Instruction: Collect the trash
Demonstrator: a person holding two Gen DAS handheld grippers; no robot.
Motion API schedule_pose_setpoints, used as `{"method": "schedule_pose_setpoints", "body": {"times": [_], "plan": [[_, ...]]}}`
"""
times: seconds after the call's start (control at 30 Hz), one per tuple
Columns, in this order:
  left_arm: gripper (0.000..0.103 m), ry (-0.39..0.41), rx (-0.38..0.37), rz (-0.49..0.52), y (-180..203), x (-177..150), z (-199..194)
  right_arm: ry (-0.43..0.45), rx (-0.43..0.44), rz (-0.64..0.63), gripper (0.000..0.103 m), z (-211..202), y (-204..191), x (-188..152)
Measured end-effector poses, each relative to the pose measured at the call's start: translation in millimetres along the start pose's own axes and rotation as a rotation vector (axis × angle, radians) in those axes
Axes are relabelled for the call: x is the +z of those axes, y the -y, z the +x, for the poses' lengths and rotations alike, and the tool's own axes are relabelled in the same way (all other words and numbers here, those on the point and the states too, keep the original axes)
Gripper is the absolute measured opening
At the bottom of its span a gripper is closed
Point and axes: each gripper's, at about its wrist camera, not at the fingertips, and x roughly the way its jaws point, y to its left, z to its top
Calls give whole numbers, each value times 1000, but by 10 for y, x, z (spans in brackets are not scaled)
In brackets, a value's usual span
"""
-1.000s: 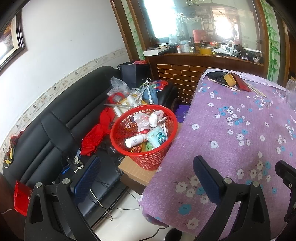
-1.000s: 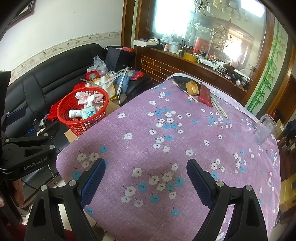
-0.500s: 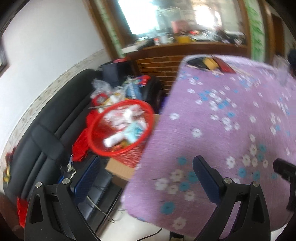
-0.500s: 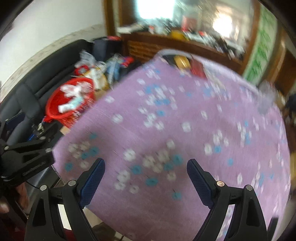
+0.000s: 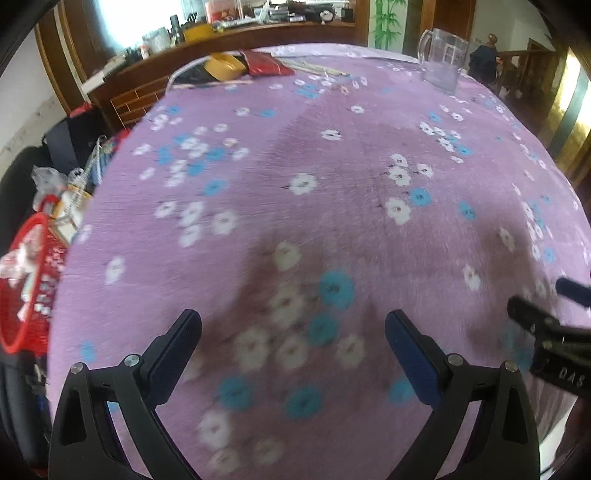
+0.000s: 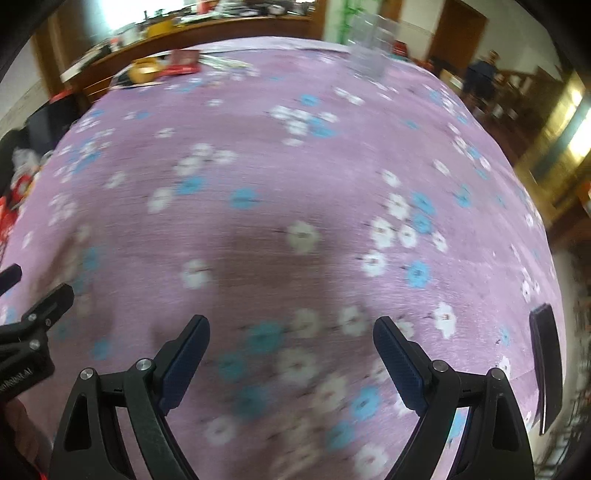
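A red mesh basket full of wrappers and bottles shows at the far left, beside the table and half cut off. My left gripper hangs open over the near part of the purple flowered tablecloth, nothing between its fingers. My right gripper is open too, over the same cloth a little to the right, also empty. At the table's far edge lie a yellow round item, a red packet and some thin sticks.
A clear plastic pitcher stands at the far right of the table. A dark flat object lies at the table's right edge. Black sofa with clutter on the left. A wooden counter runs behind, and a person stands far back.
Both grippers have swung from facing the sofa and basket to over the table, tilting downward. The basket slid to the left edge of view. Both stay open.
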Motion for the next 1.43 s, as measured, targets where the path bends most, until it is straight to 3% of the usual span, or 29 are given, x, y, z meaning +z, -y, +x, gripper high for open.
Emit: {"method": "schedule_pose_setpoints", "body": {"times": [0.1,0.2,0.43,1.43], "plan": [[99,2,22,25,98,55,153,12,10,11,93,147,47,83],[99,46,18,28,99,102,175,51,24,18,100,209,-7,150],[103,64,-47,-15,17,218,304,143,28,32,103,302,-132,293],[103,60,-47,-11,20,248,324,140,29,33,103,323,-152,327]]}}
